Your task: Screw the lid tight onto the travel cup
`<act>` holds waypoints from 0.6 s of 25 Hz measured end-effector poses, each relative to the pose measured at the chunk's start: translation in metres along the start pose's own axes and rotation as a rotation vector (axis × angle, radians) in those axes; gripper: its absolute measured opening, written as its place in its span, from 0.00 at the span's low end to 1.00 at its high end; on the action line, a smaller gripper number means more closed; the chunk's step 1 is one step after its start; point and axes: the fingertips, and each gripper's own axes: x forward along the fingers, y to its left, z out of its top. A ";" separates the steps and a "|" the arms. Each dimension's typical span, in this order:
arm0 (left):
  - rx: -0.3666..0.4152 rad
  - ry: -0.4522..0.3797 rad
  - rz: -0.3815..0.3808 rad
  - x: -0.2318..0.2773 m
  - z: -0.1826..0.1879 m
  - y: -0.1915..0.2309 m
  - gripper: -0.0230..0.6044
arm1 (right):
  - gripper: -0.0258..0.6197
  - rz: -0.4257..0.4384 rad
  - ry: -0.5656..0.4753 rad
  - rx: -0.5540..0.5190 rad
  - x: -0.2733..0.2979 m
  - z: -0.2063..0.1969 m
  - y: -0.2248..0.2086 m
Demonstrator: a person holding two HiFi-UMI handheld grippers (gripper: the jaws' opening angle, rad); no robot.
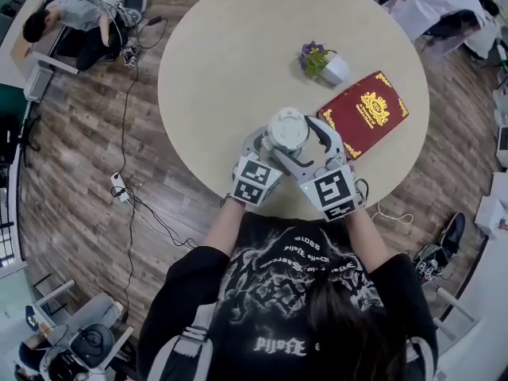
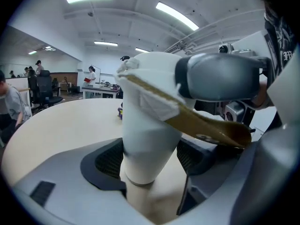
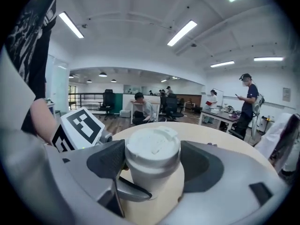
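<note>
Crowding the table (image 1: 238, 70) edge, left gripper (image 2: 150, 165) clamps travel cup (image 2: 149, 125), right gripper (image 3: 153, 165) lid (image 3: 152, 145).

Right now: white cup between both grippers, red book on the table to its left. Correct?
No: the red book lies on the table to the right of the white cup, as the head view shows. The cup is between the left gripper and the right gripper.

The head view looks steeply down from above the person (image 1: 294, 308) onto the round tabletop (image 1: 222, 62), taking in its near edge and the floor (image 1: 87, 181) around it. Each gripper view rides close behind its own jaws and faces out across the tabletop. All three views share the travel cup (image 2: 147, 139) and its lid (image 1: 287, 129).
</note>
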 end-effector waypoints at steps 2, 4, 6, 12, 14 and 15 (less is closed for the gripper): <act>-0.003 -0.011 0.013 -0.001 0.000 0.001 0.65 | 0.62 -0.046 -0.010 0.026 0.001 0.000 0.000; -0.002 -0.017 0.018 -0.001 0.000 0.002 0.65 | 0.63 -0.046 -0.012 0.035 0.002 0.000 0.000; 0.001 -0.015 0.010 -0.002 -0.001 0.002 0.64 | 0.64 -0.003 -0.007 0.018 0.002 -0.001 0.002; 0.006 -0.013 -0.012 0.000 -0.001 0.001 0.64 | 0.80 0.281 0.011 -0.150 -0.005 0.011 0.002; 0.011 -0.016 -0.012 0.000 0.000 0.001 0.64 | 0.80 0.389 0.017 -0.187 -0.007 0.019 -0.003; 0.014 -0.015 -0.016 0.001 0.001 0.000 0.64 | 0.80 0.447 0.016 -0.204 -0.008 0.023 -0.004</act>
